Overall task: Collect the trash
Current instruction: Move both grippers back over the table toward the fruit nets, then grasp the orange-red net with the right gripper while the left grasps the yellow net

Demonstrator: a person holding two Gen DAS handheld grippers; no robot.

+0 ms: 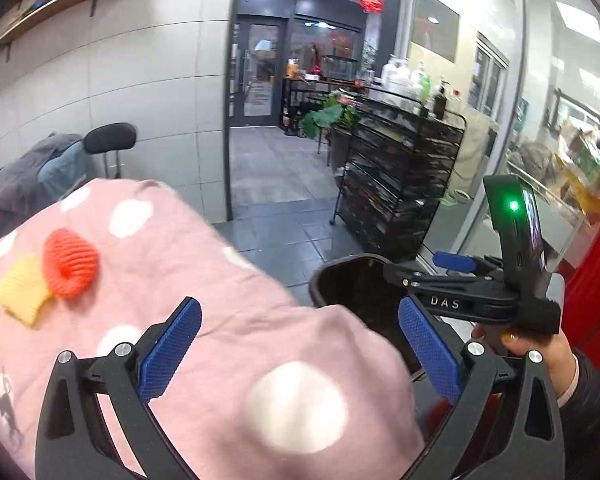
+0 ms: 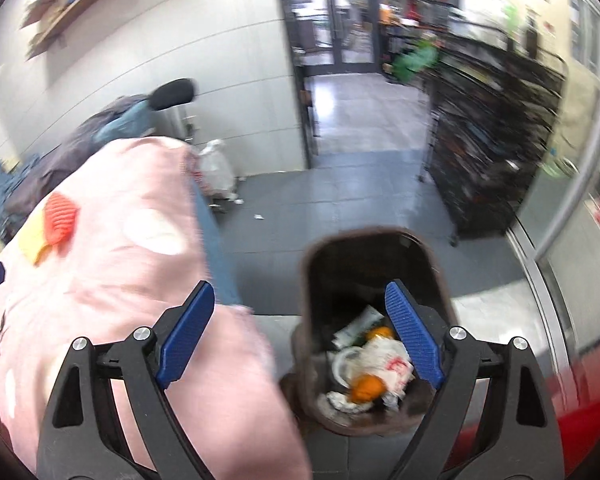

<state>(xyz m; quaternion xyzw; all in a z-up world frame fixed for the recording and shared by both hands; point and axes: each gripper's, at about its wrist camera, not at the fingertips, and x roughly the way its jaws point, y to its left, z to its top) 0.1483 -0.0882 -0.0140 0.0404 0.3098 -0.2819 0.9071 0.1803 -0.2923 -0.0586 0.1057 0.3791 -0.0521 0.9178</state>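
A red foam net sleeve (image 1: 70, 263) and a yellow foam net sleeve (image 1: 22, 294) lie side by side on a pink spotted cloth (image 1: 228, 300); both also show in the right wrist view, red (image 2: 60, 214) and yellow (image 2: 34, 244). My left gripper (image 1: 300, 348) is open and empty, low over the cloth. A dark brown bin (image 2: 444, 280) stands right of the cloth and holds crumpled paper (image 2: 388, 360) and orange peel (image 2: 366, 388). My right gripper (image 2: 300, 336) is open and empty, above the bin's near left edge. It shows in the left wrist view (image 1: 460, 276) over the bin (image 1: 328, 280).
A black wire rack (image 1: 396, 184) of goods stands at the right by a glass wall. A chair with clothes (image 1: 40, 168) stands at the left wall. A white plastic bag (image 2: 218, 168) sits on the grey tiled floor. A red surface (image 2: 540, 420) lies at the lower right.
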